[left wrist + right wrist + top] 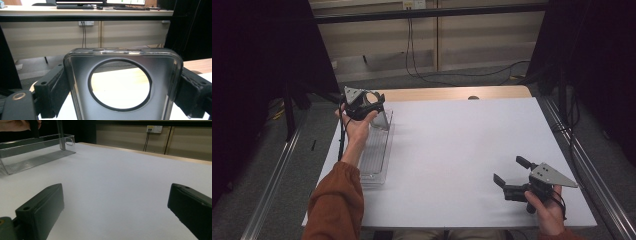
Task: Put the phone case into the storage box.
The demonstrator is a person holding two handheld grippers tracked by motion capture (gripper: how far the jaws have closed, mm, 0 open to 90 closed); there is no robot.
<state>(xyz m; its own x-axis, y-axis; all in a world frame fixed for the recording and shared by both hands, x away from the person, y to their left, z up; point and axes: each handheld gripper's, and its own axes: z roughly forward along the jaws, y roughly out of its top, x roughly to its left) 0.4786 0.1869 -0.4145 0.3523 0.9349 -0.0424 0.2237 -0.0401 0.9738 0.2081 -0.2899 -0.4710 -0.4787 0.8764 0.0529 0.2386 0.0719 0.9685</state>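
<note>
Right now my left gripper (pixel 120 82) clamps the clear phone case (pixel 122 85) aloft over the far end of the clear tray (pixel 374 155), my right gripper (pixel 512 182) idle and wide open, so next I judge a careful carry.

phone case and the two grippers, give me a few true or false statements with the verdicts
1. The left gripper is shut on the clear phone case. True.
2. The phone case has a square camera cutout. False: the cutout is round.
3. The right gripper holds the clear tray. False: its jaws stand open with nothing between them, over the white table.
4. The clear tray lies at the table's left side. True.
5. The case lies flat on the table. False: it is held up above the tray.
</note>
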